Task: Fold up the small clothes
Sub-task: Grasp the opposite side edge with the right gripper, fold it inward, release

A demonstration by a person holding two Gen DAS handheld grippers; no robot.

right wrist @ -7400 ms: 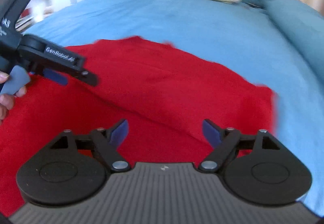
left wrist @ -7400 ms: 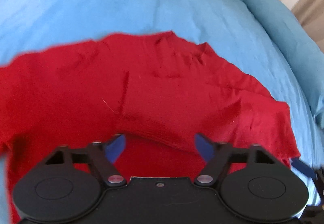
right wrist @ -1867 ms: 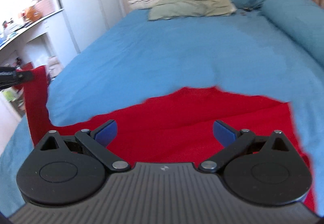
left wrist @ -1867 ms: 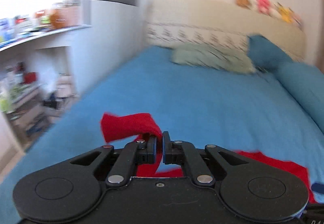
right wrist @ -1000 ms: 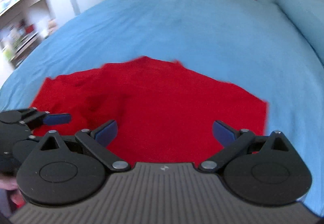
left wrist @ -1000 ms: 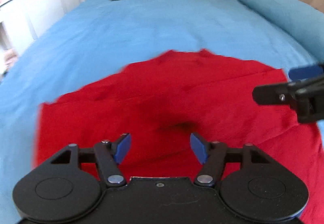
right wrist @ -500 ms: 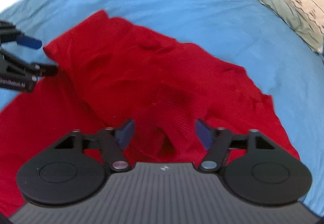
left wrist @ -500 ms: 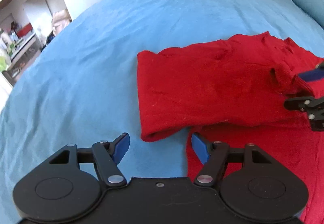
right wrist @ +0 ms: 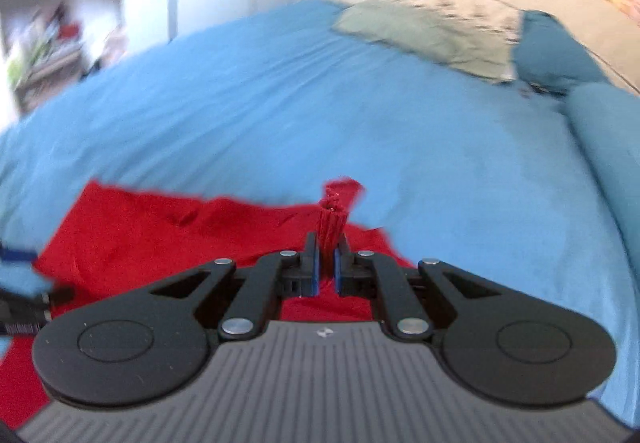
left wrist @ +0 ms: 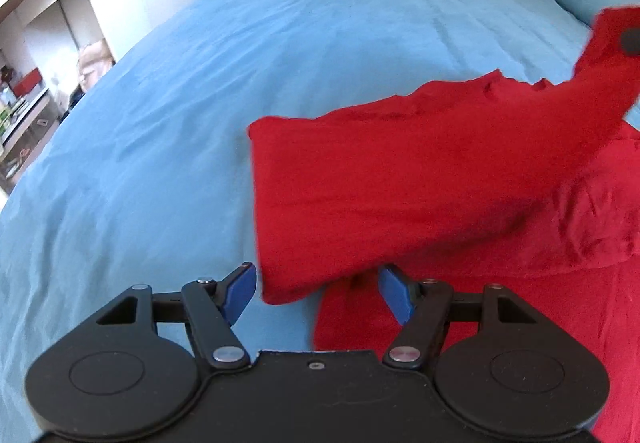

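Two grippers are in view, with one red garment [left wrist: 420,183] between them, lying on the blue bedsheet [left wrist: 200,103].

Left gripper [left wrist: 316,291]: fingers spread wide, holding nothing. A folded corner of the garment sits just ahead of the gap between them and toward the right-hand pad; contact cannot be confirmed. From this gripper the cloth extends forward and to the right, its long axis running toward the far right, where a sleeve-like strip is lifted off the bed.

Right gripper [right wrist: 326,263]: fingers pressed together, pinching a bunched edge of the garment, which stands up as a small tuft above the pads. The rest of the cloth hangs below and to the left of this gripper. This view is blurred, so finer detail cannot be read.

Judgement: the right gripper controls the raised end, and the coming move turns on carrying that end across the garment's body, leftward toward the folded edge. The left gripper is nearer that edge and is placed to steady or take the corner.
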